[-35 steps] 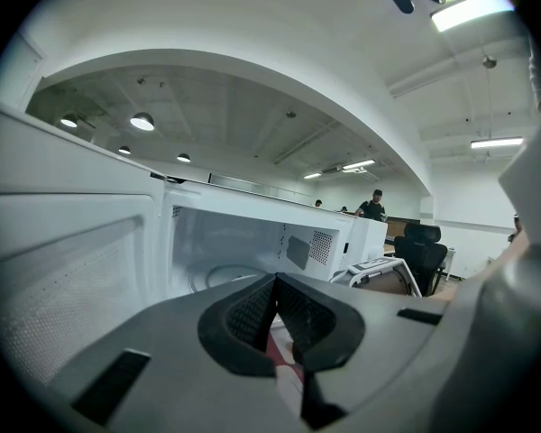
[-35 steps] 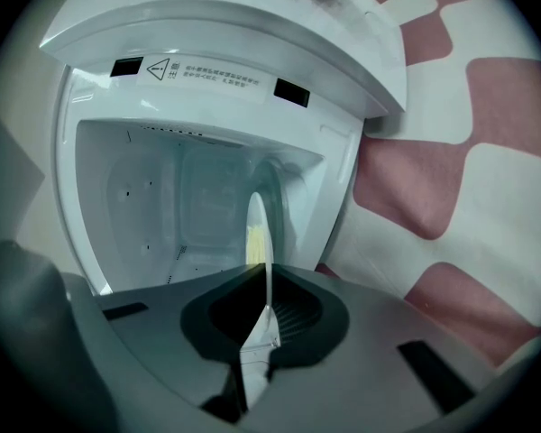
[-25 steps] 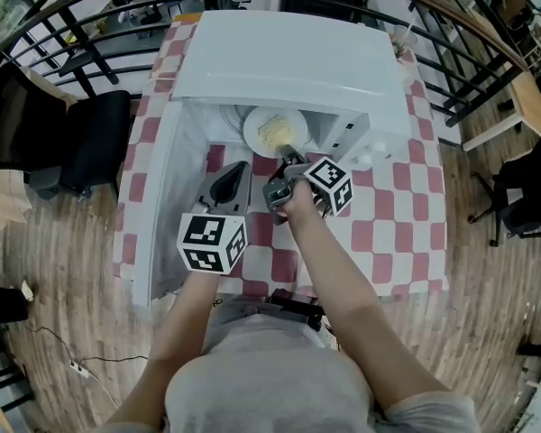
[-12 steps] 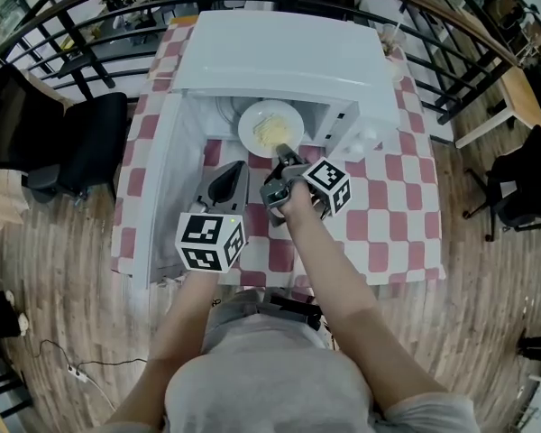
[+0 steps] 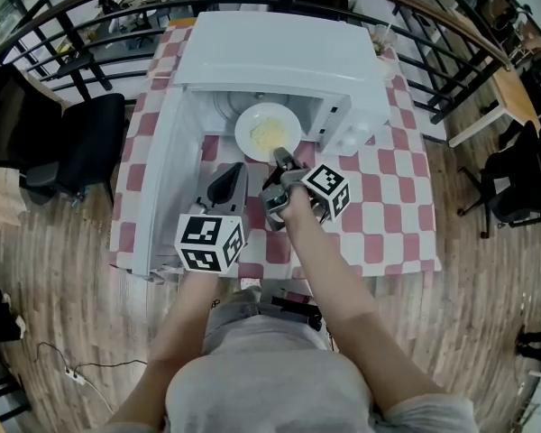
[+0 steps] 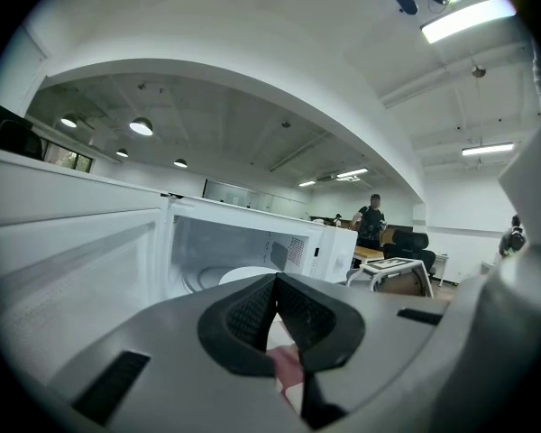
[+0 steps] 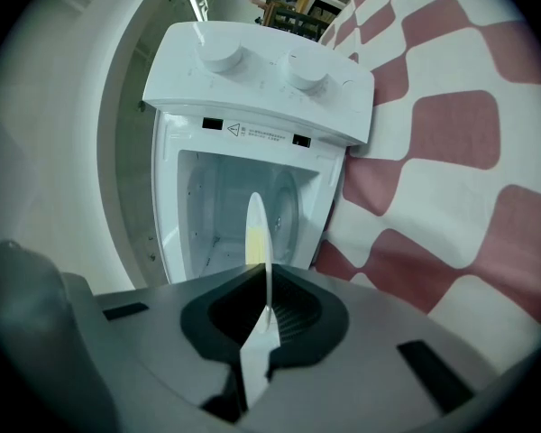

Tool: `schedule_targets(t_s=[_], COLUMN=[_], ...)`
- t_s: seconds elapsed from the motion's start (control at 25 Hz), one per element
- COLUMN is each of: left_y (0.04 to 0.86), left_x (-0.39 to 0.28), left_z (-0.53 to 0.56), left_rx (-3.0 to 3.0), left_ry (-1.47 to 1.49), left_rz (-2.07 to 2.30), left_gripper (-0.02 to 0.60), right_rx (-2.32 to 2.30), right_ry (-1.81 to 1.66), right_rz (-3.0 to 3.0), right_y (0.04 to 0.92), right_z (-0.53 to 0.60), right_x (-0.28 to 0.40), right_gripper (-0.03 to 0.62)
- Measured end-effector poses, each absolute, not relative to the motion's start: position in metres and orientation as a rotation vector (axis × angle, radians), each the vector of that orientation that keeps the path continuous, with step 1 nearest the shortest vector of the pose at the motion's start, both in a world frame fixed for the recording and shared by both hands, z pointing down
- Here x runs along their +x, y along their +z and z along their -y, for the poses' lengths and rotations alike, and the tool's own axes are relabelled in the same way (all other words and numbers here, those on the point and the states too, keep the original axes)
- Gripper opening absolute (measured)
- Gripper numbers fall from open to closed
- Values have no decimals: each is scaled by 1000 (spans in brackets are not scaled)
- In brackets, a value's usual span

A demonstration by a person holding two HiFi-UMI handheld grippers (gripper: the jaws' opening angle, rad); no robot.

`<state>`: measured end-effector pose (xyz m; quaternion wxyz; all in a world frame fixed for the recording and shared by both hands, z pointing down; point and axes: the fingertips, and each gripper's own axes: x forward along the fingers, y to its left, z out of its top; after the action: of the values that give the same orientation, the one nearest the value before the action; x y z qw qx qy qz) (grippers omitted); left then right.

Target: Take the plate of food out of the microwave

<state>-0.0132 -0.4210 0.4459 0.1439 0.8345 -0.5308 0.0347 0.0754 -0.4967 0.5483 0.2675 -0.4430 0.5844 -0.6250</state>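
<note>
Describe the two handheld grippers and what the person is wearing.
The left gripper and the right gripper look alike. Each has a grey moulded body, dark ribbed jaw pads and a white cube with black square markers. No cables show. The person wears a grey top, with forearms uncovered.

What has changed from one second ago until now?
The round white plate of yellow food, clamped by its rim in the right gripper, slid further out of the white microwave toward the person. The grip stayed shut; the left gripper stayed shut, empty, beside the open door.
</note>
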Motion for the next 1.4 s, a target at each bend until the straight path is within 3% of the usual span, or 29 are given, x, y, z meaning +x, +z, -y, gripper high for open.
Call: schedule_targets(t_s=[1.4], left_y=[422], left_x=[-1], left_z=[401], left_rx=[2424], left_ry=[67], left_rz=[1566], left_gripper=[2], right_rx=[-1108], right_ry=[-1736], right_rz=[-1602], right_y=[499], right_z=[441], right_x=[102], right_gripper=[31])
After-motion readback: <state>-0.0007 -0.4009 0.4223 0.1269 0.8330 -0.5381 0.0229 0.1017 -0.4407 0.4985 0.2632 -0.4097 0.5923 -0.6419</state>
